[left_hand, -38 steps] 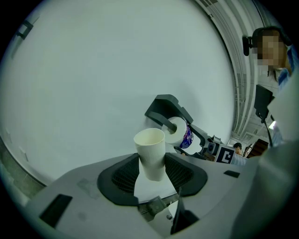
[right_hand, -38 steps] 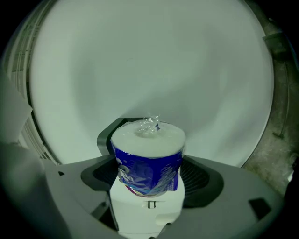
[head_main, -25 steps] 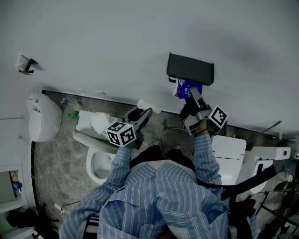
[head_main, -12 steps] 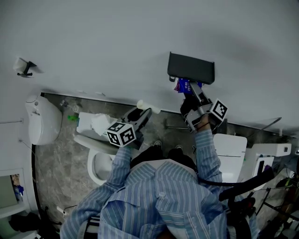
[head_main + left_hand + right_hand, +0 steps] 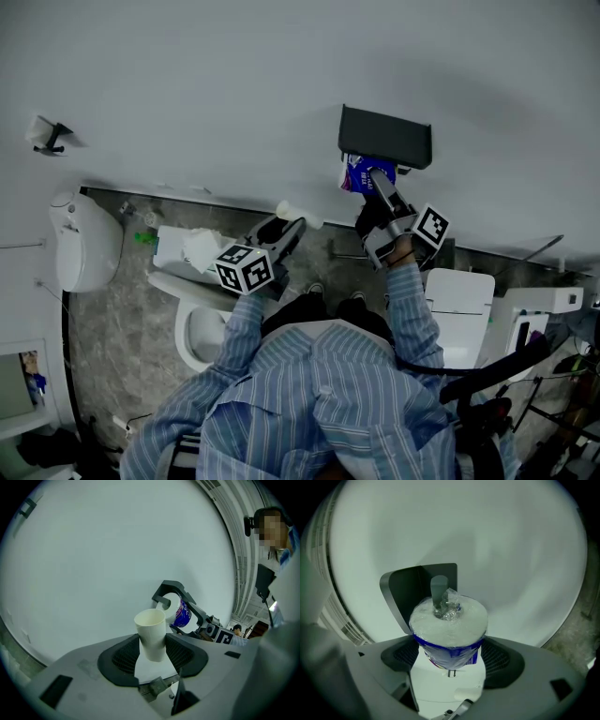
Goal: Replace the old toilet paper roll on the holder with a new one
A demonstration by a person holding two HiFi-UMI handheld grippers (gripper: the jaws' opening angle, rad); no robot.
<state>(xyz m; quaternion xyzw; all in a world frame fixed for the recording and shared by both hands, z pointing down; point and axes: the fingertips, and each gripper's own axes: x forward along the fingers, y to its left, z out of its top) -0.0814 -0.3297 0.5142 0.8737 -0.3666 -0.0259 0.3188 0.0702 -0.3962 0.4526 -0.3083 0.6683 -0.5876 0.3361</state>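
My right gripper (image 5: 373, 184) is shut on a new toilet paper roll (image 5: 360, 174) in blue and white plastic wrap. It holds the roll just below the dark wall holder (image 5: 384, 137). In the right gripper view the roll (image 5: 449, 630) sits between the pads, its wrapped end facing the holder's grey spindle (image 5: 438, 590); I cannot tell whether they touch. My left gripper (image 5: 289, 225) is shut on an empty cream cardboard tube (image 5: 298, 214), held still left of the holder. In the left gripper view the tube (image 5: 152, 634) stands upright between the pads, with the holder (image 5: 168, 588) beyond.
A toilet (image 5: 202, 323) stands below my left gripper, crumpled tissue on its tank (image 5: 183, 246). There is a white bin (image 5: 459, 314) at the right and a white fixture (image 5: 86, 234) at the left. A small hook (image 5: 47, 131) is on the wall.
My right gripper has carried the wrapped roll a little to the left, closer under the holder. The left gripper and the tube have not moved.
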